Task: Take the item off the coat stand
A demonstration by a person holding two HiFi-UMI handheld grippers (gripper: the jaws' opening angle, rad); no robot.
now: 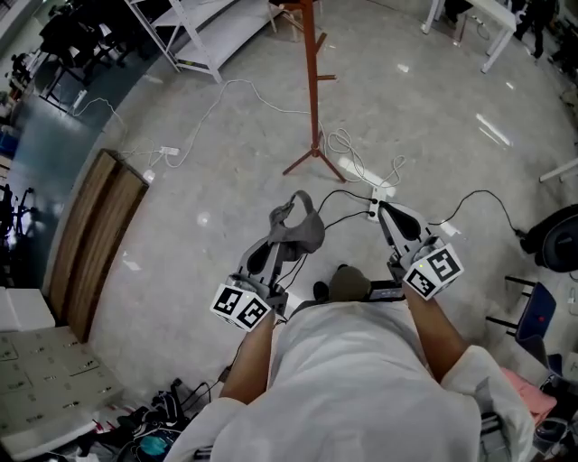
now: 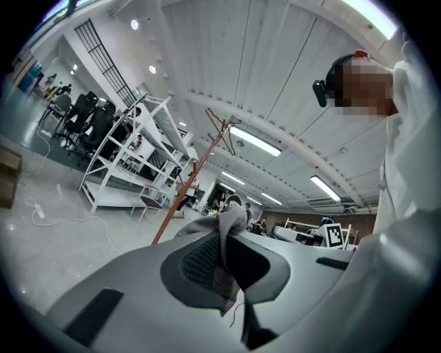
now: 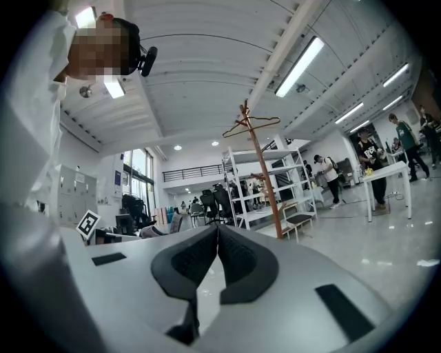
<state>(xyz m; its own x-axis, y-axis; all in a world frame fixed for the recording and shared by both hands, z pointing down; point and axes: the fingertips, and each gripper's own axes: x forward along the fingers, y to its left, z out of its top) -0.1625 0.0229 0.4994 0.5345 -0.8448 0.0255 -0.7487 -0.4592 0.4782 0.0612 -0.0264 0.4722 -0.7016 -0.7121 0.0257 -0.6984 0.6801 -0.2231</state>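
Note:
A reddish-brown coat stand (image 1: 313, 90) rises from the grey floor ahead of me, and its pegs are bare. My left gripper (image 1: 276, 240) is held low in front of my body, shut on a grey fabric item (image 1: 300, 226) that bunches and loops above its tips. In the left gripper view the grey cloth (image 2: 230, 224) is pinched between the dark pads, with the coat stand (image 2: 196, 179) behind it. My right gripper (image 1: 382, 211) is beside it at the right. Its jaws meet with nothing between them, seen in the right gripper view (image 3: 218, 238), where the stand (image 3: 263, 172) is also ahead.
A white power strip with looping cables (image 1: 363, 177) lies by the stand's feet. White shelving (image 1: 203, 41) stands at the back left, wooden boards (image 1: 90, 235) lie at the left, white tables (image 1: 492, 23) at the back right. A black chair (image 1: 555, 239) is at the right.

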